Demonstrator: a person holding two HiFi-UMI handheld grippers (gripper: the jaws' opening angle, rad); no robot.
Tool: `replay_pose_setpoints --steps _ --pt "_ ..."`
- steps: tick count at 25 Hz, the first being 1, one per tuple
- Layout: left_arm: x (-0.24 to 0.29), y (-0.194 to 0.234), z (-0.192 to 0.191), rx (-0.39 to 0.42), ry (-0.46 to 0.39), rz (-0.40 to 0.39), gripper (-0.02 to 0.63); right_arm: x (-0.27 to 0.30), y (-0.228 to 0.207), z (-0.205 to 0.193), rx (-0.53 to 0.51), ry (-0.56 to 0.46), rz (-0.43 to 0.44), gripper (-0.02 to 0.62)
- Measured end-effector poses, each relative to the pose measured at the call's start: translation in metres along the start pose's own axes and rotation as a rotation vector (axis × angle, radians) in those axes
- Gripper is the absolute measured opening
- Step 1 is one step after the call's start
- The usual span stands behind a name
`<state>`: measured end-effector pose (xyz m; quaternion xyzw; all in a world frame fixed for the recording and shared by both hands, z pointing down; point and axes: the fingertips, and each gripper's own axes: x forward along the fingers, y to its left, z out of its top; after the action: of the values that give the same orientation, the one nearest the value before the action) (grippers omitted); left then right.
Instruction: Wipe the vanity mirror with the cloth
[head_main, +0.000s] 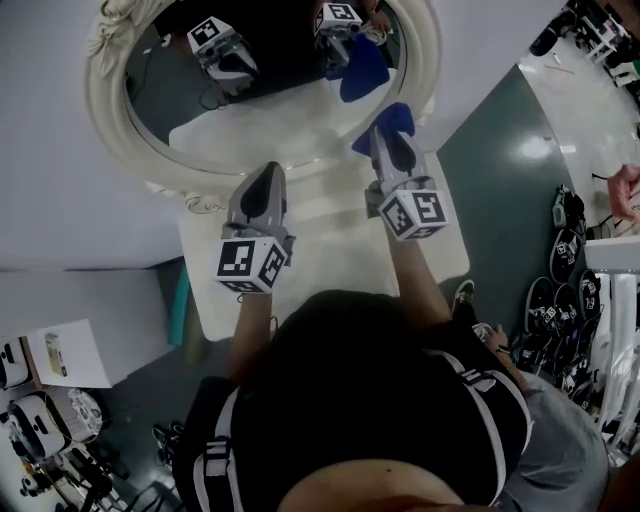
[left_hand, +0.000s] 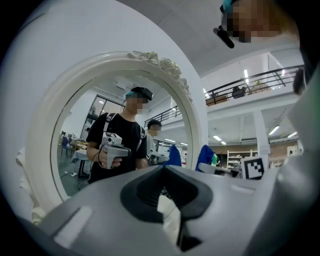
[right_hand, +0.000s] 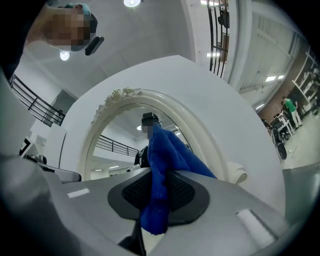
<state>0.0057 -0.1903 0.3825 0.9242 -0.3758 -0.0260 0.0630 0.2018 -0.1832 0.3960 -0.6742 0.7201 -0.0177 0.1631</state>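
We hold our left gripper (head_main: 266, 175) low before the vanity mirror (head_main: 108, 110), its jaws drawn nearly together on nothing. Our right gripper (head_main: 384, 140), in front of the mirror's lower right rim, is clamped on the blue cloth (head_main: 396, 119). The cloth's free end stands up against the mirror's lower right; we cannot tell whether it touches the glass.

White-framed oval mirror (head_main: 262, 110) stands upright; blue cloth (head_main: 396, 119), pinched in the right gripper (head_main: 386, 140), meets its lower rim, perhaps touching.
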Motion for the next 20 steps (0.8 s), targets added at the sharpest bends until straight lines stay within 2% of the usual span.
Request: replay_pose_setpoints --steps 9,20 --pt "0.013 0.002 0.017 0.006 0.011 0.037 0.006 0.031 -0.028 0.014 0.070 -0.010 -0.018 0.069" --pt "0.031 0.022 0.015 -0.004 0.028 0.062 0.006 0.061 -0.034 0.013 0.073 -0.036 -0.008 0.069"
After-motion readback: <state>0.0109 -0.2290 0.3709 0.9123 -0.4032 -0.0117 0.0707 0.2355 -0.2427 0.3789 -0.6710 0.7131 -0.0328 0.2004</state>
